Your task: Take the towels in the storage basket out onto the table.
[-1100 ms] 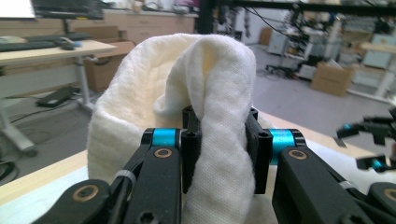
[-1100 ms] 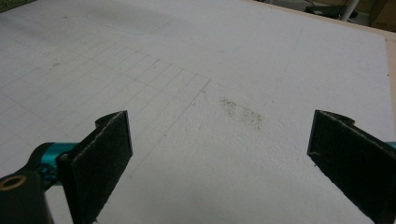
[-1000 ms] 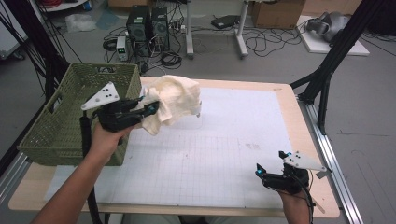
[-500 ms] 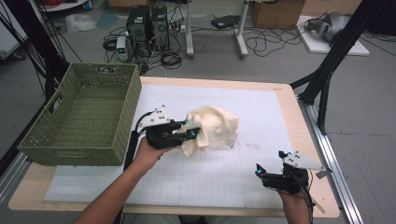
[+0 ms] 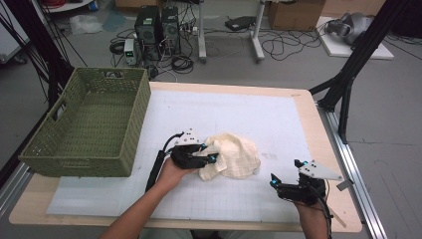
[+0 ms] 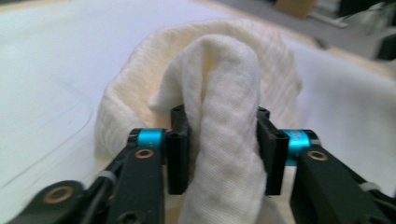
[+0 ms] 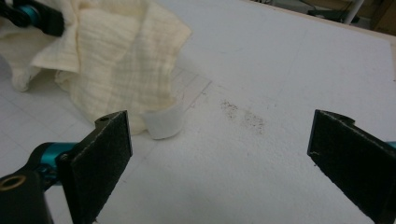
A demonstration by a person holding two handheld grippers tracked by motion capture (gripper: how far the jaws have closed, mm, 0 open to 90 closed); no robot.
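A crumpled cream cloth (image 5: 234, 157) lies on the white gridded mat (image 5: 239, 109), a little right of the middle. My left gripper (image 5: 208, 153) is low on the mat at the cloth's left edge. In the left gripper view a thick fold of the cloth (image 6: 224, 93) stands between the jaws of my left gripper (image 6: 223, 140). The jaws have just been opening, and the fold looks loose and unsqueezed. My right gripper (image 5: 285, 173) rests near the front right of the mat, apart from the cloth. Its jaws (image 7: 219, 144) are wide with nothing between them, and the cloth (image 7: 116, 56) lies ahead of them.
A green woven basket (image 5: 79, 164) stands on the table's left side, with nothing visible inside. A small white tag (image 7: 163, 123) sticks out from the cloth's near edge. A faint dark smudge (image 7: 243, 114) marks the mat. Cables and computers lie on the floor beyond the table.
My left gripper carried the cloth from the basket's right rim rightwards and down onto the mat. The cloth now rests there in a heap. The right gripper has stayed in place.
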